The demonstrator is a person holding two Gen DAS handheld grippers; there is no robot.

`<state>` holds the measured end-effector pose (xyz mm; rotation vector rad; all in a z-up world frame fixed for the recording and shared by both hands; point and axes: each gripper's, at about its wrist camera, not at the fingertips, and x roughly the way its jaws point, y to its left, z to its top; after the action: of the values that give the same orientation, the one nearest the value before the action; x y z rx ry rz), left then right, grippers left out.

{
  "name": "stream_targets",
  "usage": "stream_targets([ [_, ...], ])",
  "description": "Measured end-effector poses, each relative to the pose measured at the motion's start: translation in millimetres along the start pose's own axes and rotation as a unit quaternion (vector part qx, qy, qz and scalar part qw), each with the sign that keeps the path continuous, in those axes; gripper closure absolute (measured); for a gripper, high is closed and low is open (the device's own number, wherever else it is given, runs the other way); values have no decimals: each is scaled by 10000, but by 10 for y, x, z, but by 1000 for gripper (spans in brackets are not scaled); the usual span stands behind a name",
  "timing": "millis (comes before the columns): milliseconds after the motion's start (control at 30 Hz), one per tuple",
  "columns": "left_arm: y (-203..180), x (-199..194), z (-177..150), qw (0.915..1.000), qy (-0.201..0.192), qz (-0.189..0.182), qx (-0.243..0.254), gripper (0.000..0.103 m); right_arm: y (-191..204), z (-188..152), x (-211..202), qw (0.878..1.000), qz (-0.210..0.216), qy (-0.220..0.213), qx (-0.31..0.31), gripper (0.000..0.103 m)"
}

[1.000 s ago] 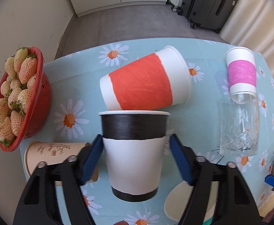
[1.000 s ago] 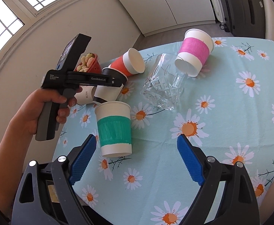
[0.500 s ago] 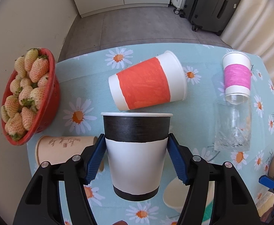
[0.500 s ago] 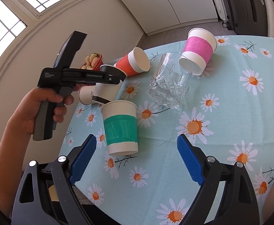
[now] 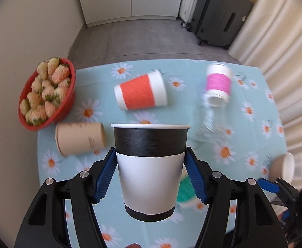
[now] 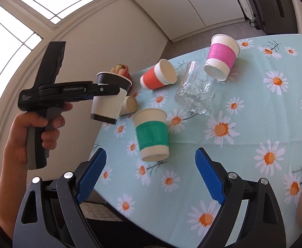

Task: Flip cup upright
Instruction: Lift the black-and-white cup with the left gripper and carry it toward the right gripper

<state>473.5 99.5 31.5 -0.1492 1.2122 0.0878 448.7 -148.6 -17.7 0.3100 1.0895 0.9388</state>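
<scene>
Black-banded white paper cup (image 5: 151, 171) is upright, rim up, clamped between the blue pads (image 5: 106, 177) of the left tongs (image 5: 151, 175) and held in the air above the table's (image 5: 244, 124) near-left edge; right wrist view shows the same cup (image 6: 109, 99) clear of the surface, gripped at mid-height, hand (image 6: 37, 128) on the handle. Right tongs (image 6: 148, 175) are spread wide, holding nothing, low over the near side of the table. Just ahead of them a green-banded cup (image 6: 152, 134) stands upright on the daisy cloth. Behind the held cup a tan cup (image 5: 80, 138) lies on its side; beyond it an orange-banded cup (image 5: 140, 93) is also on its side. Further right a clear glass (image 6: 196, 88) lies tipped over, with a pink-banded cup (image 6: 222, 57) tilted with its base against the glass. Red bowl of pale strawberries (image 5: 47, 93) sits at the far-left corner. Another tan cup (image 5: 283, 167) shows at the right edge of the left view, partly hidden.
</scene>
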Motion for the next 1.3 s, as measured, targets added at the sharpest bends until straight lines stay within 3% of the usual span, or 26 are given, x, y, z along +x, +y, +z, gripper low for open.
stream_targets([
  [333,-388,-181,-723,9969,23,-758,-211,39,66,-360,-293,9998,178,-1,132,16],
  [733,-391,231,-1434,9822,353,-1472,-1110,39,-66,-782,-378,9985,85,128,525,16],
  [1067,-550,628,-1655,9715,659,-1858,-1314,38,-184,-969,-416,9959,135,263,858,16],
  [1300,-574,689,-1664,9739,581,-1772,-1297,38,-215,-960,-377,9951,103,333,927,16],
])
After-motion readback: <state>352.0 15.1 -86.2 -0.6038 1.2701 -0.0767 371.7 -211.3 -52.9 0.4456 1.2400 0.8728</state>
